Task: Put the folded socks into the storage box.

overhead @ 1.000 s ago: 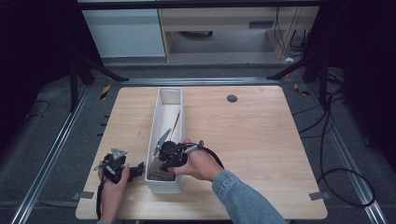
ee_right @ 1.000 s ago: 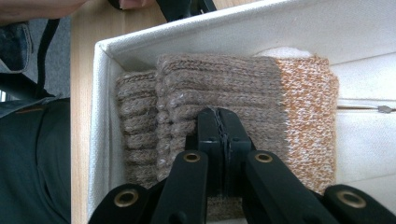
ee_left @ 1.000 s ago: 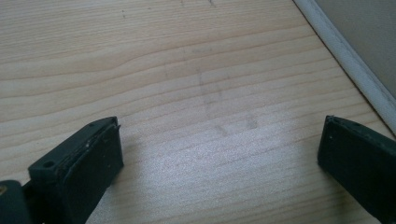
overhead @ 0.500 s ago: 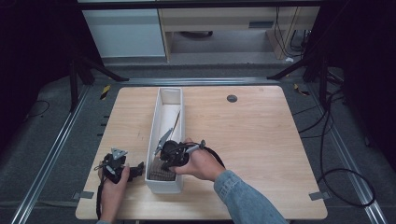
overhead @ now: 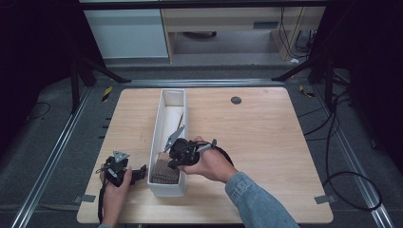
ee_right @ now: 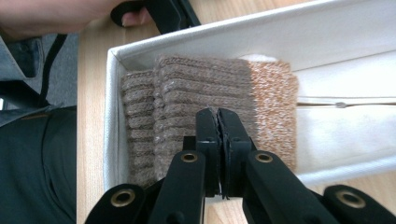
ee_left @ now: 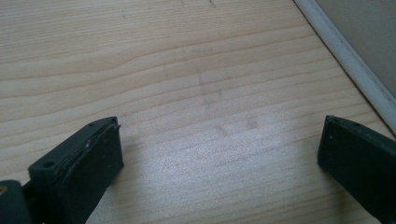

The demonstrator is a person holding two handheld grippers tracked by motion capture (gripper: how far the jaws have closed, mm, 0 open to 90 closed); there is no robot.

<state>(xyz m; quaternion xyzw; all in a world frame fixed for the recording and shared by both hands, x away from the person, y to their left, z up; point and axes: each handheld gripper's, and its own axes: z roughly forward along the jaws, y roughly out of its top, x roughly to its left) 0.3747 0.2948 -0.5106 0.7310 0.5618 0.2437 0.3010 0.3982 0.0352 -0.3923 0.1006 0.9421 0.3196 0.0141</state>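
Observation:
A long white box (overhead: 164, 114) stands lengthwise on the wooden table (overhead: 266, 133). At its near end lies a folded brown knitted cloth (overhead: 165, 172), which has a lighter orange-speckled band (ee_right: 273, 102) in the right gripper view. My right gripper (overhead: 172, 160) hovers over that end, just above the knitted cloth (ee_right: 182, 102). The right gripper (ee_right: 217, 122) has its jaws pressed together with nothing between them. My left gripper (overhead: 138, 174) rests on the table left of the box. In its own view the left gripper (ee_left: 219, 158) stands wide open over bare wood.
The box wall (ee_left: 355, 60) lies close to the left gripper's right side. A thin dark item (overhead: 180, 118) lies inside the box's middle part. A small dark disc (overhead: 236, 100) sits at the table's far side. Open table lies right of the box.
The right gripper has shifted only slightly over the near end of the box. The left hand and its gripper have stayed in place.

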